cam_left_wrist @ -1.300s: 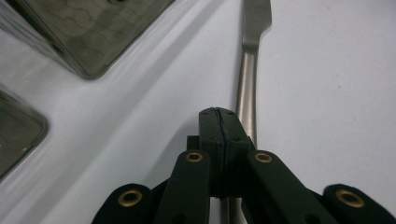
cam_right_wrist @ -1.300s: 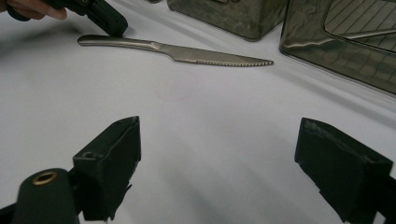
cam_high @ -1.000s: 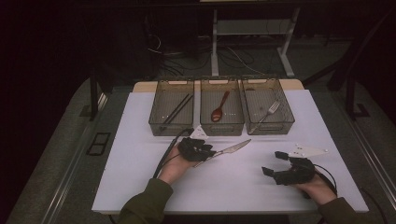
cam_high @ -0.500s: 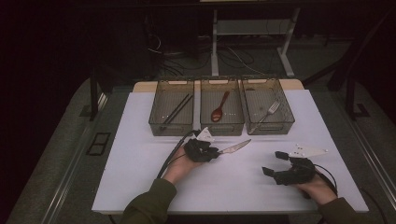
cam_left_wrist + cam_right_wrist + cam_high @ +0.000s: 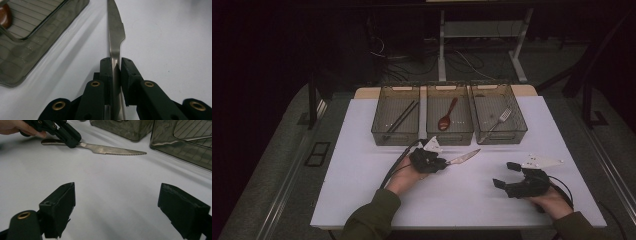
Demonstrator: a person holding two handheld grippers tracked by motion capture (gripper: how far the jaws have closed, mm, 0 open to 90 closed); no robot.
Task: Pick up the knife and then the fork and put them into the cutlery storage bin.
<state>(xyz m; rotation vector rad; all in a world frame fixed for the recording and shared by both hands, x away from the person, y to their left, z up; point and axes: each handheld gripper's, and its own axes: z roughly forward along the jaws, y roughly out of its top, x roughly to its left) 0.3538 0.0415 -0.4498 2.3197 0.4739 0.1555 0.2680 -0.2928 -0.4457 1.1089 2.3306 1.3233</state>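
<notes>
Left tongs point(image 5: 115, 65) have just been closing, now clamped on the knife point(image 5: 115, 32), hiding its handle; right tongs point(image 5: 115, 207) gape apart over bare tabletop point(image 5: 112, 177).

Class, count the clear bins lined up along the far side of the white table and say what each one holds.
3: left bin holds chopsticks, middle bin a spoon, right bin a fork.

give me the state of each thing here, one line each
left gripper: jaws have just been closing, now shut on the knife handle
knife: held at its handle, blade pointing at the trays
right gripper: open, nothing between its jaws
left tray: holds chopsticks
middle tray: holds a wooden spoon
right tray: holds a fork
</notes>
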